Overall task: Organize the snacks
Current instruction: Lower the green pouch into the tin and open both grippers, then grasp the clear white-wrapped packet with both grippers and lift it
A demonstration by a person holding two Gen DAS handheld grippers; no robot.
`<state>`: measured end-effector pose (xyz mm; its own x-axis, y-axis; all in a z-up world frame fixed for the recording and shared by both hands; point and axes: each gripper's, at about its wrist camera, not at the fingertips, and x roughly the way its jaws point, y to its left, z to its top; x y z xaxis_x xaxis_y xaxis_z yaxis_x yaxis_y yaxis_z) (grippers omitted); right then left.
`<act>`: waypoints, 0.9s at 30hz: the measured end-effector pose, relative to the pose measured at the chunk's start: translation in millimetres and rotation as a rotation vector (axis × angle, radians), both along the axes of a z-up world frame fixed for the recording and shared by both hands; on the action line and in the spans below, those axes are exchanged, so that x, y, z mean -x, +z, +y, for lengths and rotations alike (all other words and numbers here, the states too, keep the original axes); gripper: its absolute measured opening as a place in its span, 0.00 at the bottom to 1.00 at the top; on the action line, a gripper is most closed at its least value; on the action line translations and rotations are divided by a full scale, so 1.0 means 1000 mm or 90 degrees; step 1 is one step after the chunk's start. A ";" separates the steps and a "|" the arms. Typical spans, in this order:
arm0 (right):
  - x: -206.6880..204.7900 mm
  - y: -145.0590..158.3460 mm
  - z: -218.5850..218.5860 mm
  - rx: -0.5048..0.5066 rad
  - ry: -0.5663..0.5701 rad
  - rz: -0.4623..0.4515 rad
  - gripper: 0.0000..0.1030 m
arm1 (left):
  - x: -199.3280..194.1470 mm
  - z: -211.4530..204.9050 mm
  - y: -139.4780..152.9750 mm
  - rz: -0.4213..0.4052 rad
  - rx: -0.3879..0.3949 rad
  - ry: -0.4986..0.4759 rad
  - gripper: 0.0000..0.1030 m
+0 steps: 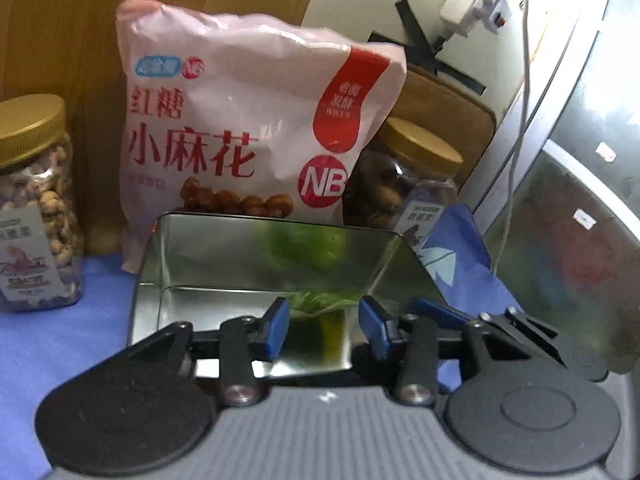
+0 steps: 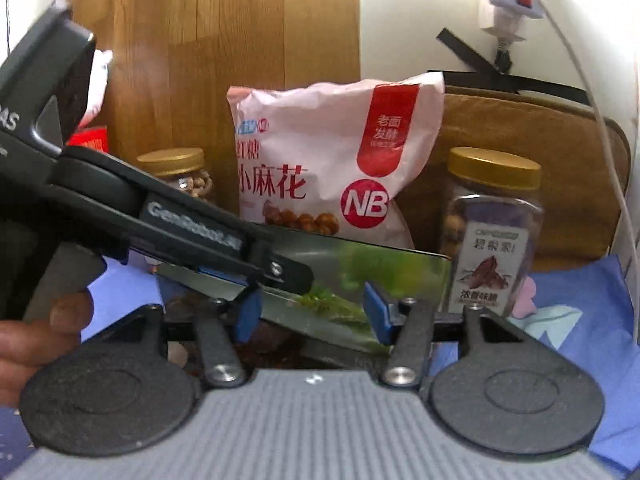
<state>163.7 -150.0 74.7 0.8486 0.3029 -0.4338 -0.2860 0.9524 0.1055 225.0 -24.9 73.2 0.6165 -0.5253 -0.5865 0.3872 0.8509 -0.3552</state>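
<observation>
An open shiny metal tin (image 1: 224,256) sits on the blue cloth, close in front of both grippers. My left gripper (image 1: 324,320) hangs over the tin's near side, shut on a crumpled green snack packet (image 1: 316,305). The tin's far wall mirrors the green. In the right wrist view the left gripper (image 2: 288,276) reaches in from the left over the tin (image 2: 432,280). My right gripper (image 2: 312,312) stands open at the tin's near edge. The green packet (image 2: 332,304) shows between its pads, unpressed. One right finger (image 1: 436,312) shows beside the tin.
Behind the tin a pink snack bag (image 2: 328,160) leans on a wooden panel, between two gold-lidded nut jars (image 2: 180,176) (image 2: 492,232). A brown cushion (image 2: 560,160), a power strip (image 2: 512,0) with cable and a red box (image 2: 90,140) stand further back. A person's fingers (image 2: 40,332) show at left.
</observation>
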 end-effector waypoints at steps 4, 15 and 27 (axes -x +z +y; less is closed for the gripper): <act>0.032 0.002 -0.032 -0.087 -0.024 0.007 0.56 | 0.036 0.026 0.008 -0.026 0.035 -0.001 0.38; 0.058 -0.051 -0.078 -0.300 -0.076 0.207 0.40 | 0.071 -0.013 -0.038 0.087 -0.004 -0.046 0.38; 0.156 -0.027 -0.034 -0.297 0.036 0.177 0.41 | 0.171 0.017 -0.033 0.052 -0.012 -0.054 0.39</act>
